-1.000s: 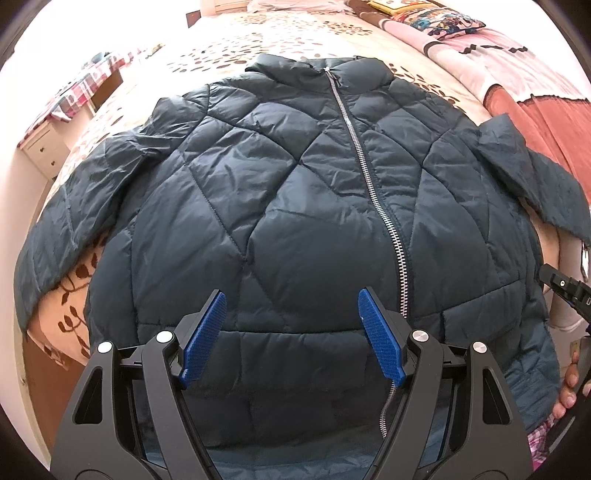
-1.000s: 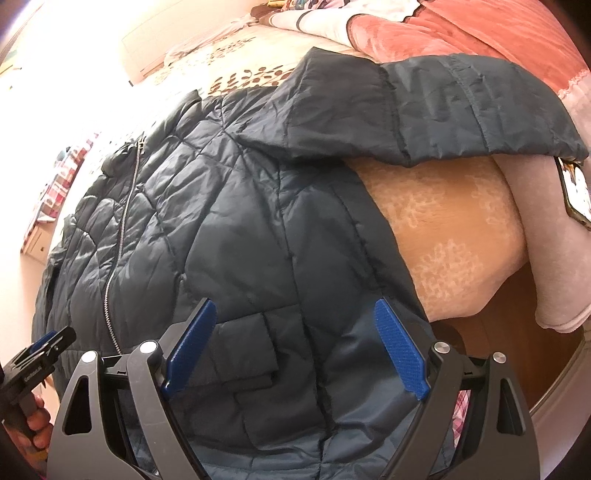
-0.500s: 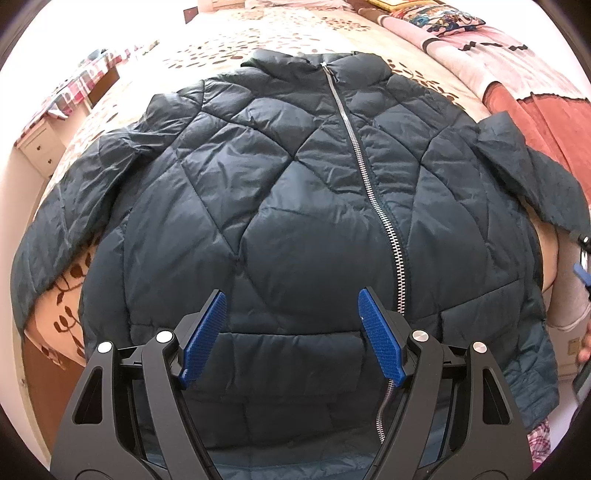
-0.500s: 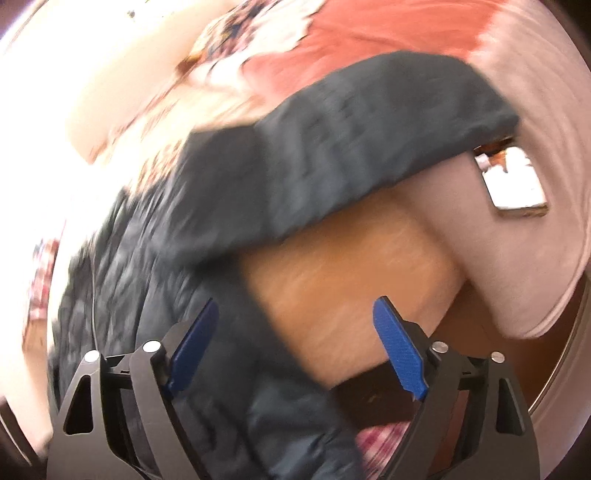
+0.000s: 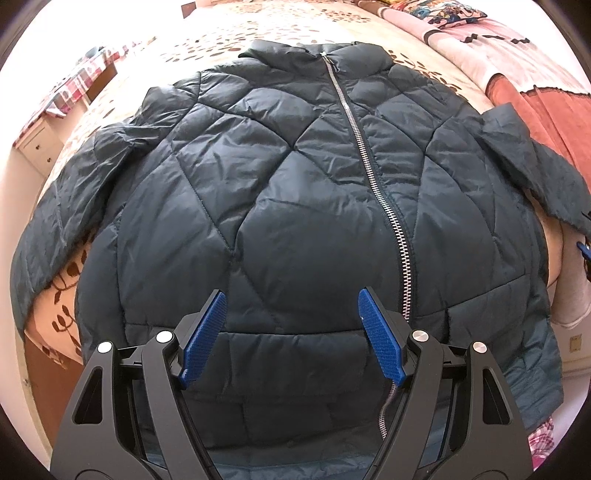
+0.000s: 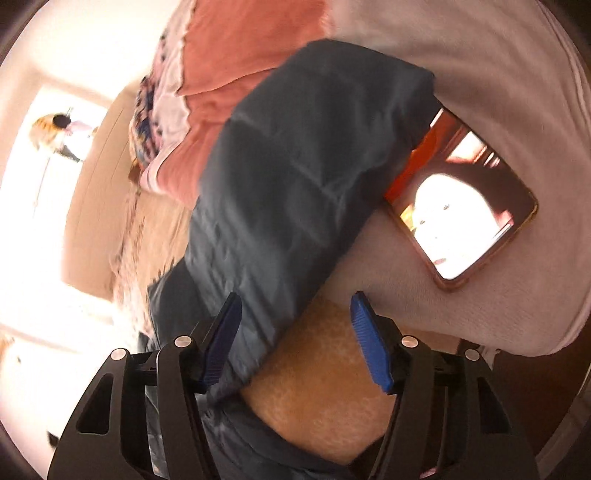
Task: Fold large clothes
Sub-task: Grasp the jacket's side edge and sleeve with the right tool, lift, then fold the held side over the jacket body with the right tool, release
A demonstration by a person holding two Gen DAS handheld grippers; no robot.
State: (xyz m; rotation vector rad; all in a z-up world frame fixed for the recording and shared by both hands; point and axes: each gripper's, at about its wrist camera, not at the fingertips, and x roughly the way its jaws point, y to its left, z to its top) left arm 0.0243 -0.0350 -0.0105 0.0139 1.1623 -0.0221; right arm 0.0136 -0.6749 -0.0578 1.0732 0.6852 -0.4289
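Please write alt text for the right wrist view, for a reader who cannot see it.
The open right gripper hovers at a dark jacket sleeve, its jaws just closing without pressing it. Beside the sleeve a phone lies on a pink blanket.

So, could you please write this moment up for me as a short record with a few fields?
garment: dark quilted jacket, spread front up on the bed, zip closed
left gripper: open above the jacket's hem, holding nothing
right gripper: jaws have just been closing, not gripping; near the sleeve
sleeve: stretched out sideways, its end over a pink blanket
also near: phone with lit screen beside the sleeve end
folding: not begun
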